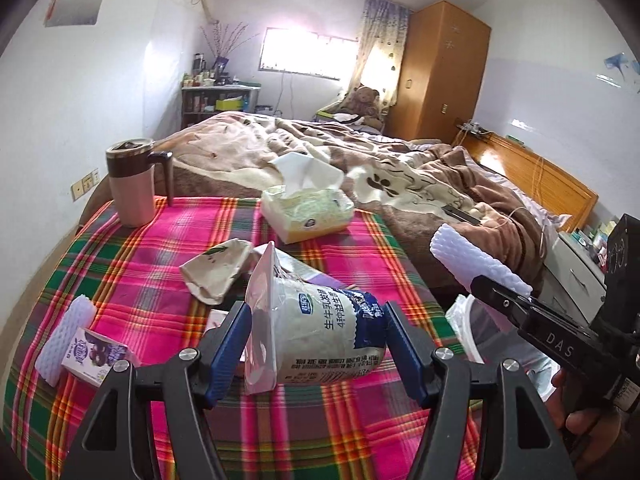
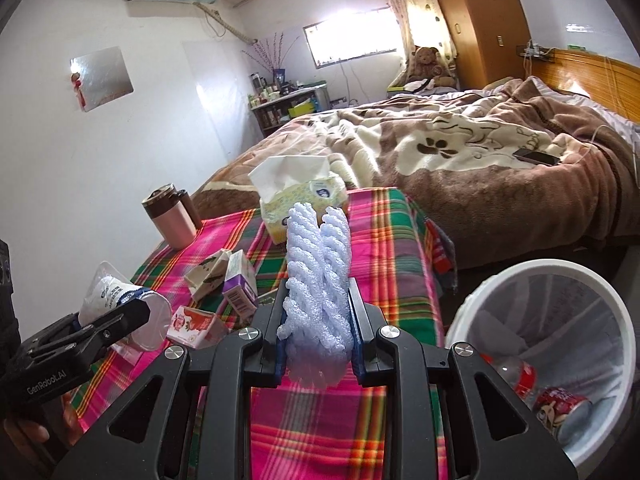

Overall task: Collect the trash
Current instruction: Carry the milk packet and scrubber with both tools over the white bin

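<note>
My left gripper is shut on a clear plastic yogurt cup with a blue-and-white label, held above the plaid-covered table. The cup also shows in the right wrist view. My right gripper is shut on a white foam fruit net, also seen in the left wrist view. On the table lie a crushed beige carton, a purple milk carton beside a second foam net, and a red-and-white carton. The white bin stands right of the table.
A pink mug with a brown lid and a tissue box stand at the table's far side. The bin holds red bottles. A bed with a brown blanket lies beyond, with a phone on it.
</note>
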Demonstrator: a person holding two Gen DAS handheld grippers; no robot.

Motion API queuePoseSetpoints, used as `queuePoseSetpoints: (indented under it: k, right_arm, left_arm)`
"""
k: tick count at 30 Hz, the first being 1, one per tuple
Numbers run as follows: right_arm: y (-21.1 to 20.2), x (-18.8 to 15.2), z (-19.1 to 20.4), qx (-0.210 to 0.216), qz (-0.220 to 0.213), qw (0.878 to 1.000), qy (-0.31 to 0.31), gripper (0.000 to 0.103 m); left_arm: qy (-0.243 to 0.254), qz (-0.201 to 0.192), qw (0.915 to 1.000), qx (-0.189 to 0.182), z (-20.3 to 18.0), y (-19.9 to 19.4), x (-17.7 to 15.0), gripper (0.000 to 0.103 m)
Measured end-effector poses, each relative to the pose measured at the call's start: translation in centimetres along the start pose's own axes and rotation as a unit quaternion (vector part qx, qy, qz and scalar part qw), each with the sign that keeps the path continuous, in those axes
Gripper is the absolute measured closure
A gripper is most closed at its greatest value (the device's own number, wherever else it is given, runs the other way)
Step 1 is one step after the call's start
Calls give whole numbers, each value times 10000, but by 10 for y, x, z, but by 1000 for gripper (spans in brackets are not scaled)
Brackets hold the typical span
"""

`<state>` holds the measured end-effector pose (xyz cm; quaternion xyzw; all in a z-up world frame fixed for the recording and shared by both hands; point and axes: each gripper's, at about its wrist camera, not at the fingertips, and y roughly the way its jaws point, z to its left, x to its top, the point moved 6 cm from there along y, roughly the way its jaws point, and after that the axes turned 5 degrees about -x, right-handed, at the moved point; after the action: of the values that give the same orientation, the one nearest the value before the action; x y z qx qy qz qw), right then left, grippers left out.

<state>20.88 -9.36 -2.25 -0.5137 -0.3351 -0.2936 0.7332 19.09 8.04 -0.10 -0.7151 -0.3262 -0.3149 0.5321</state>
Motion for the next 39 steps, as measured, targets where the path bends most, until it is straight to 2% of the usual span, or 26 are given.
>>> queuePoseSetpoints:
  k: [10, 23, 31, 39]
  right_arm:
    - [-28, -1, -41, -447, -233, 9985, 192, 78]
    - [-59, -9, -101, -988, -400, 9924, 621, 78]
    - [-66, -20, -133, -1362, -275, 9872, 784, 78]
    - [-64, -29, -160, -1676, -71, 9814, 938, 77]
  left_arm:
    - [395, 21, 9986, -340, -59, 3, -5, 36]
    - [1017, 102, 9913, -829, -147, 19, -16, 36]
    - [1208, 251, 9857, -1148, -189, 36, -24, 36]
    - [1244, 625, 9797, -1442, -220, 70, -37, 36]
